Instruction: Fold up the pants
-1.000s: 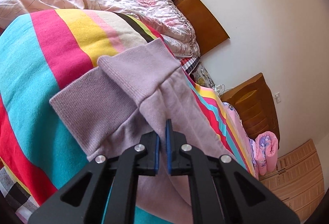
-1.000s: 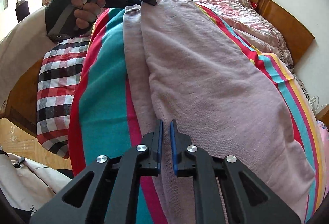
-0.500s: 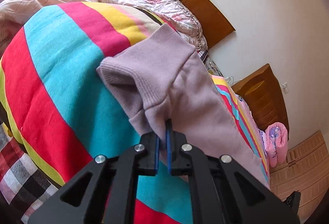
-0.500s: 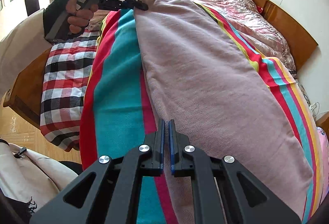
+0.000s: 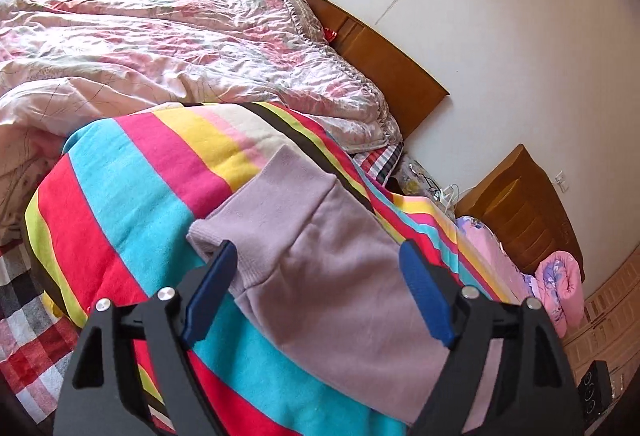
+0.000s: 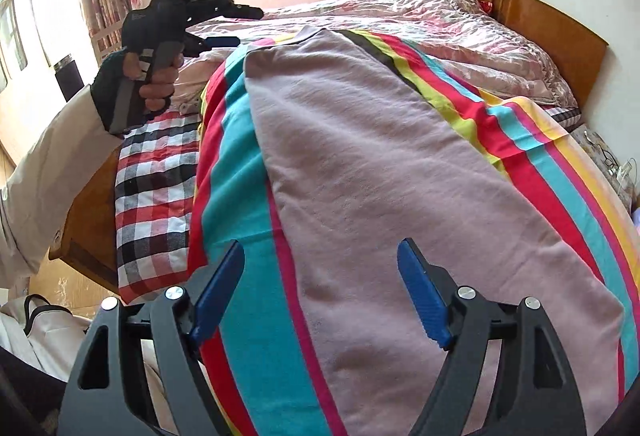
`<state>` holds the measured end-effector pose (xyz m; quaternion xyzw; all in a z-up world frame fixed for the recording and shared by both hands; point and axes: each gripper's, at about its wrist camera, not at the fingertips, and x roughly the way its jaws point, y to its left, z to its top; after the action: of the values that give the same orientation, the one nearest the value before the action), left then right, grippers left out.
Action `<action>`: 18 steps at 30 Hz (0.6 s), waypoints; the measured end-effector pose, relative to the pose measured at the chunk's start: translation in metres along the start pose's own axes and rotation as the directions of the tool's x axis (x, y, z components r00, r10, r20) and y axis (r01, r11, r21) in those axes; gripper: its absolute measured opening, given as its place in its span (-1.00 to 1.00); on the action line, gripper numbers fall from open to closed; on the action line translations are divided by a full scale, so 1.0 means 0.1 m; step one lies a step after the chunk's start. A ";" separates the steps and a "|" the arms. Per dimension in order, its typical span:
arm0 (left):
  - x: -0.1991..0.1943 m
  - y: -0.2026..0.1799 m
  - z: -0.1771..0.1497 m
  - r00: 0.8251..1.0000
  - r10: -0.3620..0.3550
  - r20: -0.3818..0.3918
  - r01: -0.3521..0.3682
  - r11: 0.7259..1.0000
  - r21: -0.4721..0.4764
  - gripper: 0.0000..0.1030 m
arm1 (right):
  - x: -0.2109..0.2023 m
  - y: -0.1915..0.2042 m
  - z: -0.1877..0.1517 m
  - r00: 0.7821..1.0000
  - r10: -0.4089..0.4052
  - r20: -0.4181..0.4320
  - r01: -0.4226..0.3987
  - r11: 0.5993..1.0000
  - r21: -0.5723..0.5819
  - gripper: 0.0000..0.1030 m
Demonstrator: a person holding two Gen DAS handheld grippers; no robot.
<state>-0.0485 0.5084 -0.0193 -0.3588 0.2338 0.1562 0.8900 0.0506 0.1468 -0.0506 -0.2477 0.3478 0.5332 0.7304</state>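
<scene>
The lilac pants [image 6: 380, 164] lie flat along the striped blanket [image 6: 240, 204] on the bed, legs laid one on the other. The ribbed cuff end [image 5: 276, 212] lies just beyond my left gripper [image 5: 320, 268], which is open and empty above it. My right gripper [image 6: 320, 268] is open and empty above the wider end of the pants. The left gripper also shows in the right wrist view [image 6: 240, 26], lifted above the far end, open, held by a gloved hand [image 6: 148, 76].
A pink floral quilt [image 5: 180, 48] is bunched behind the blanket. A wooden headboard [image 5: 384, 64] stands against the wall. A checked sheet [image 6: 152, 188] hangs over the bed's left edge. A wooden nightstand [image 5: 524, 212] and a pink bundle [image 5: 560, 284] are to the right.
Both grippers have opened and let go of the pants. The pants now lie flat on the blanket, and both grippers have lifted off the fabric.
</scene>
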 end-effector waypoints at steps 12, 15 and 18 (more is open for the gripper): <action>0.50 -0.49 -0.06 0.991 0.005 -0.137 0.023 0.980 0.196 0.65 | -0.14 -1.34 -0.31 0.989 -0.148 -0.013 0.142 0.923 0.358 0.48; 0.94 -0.24 -0.08 0.968 0.065 -0.241 -0.034 0.991 0.131 0.66 | -0.08 -1.78 -0.51 0.991 -0.128 -0.049 0.136 0.871 0.473 0.48; 0.82 -0.26 -0.02 0.980 0.063 -0.187 -0.046 0.994 0.097 0.70 | -0.15 -2.15 -0.72 0.974 -0.200 -0.106 0.225 0.795 0.564 0.48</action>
<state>0.0318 0.4979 -0.0495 -0.3242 0.3342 0.1349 0.8746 0.2344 0.0182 -0.0865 -0.0654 0.4764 0.3138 0.8188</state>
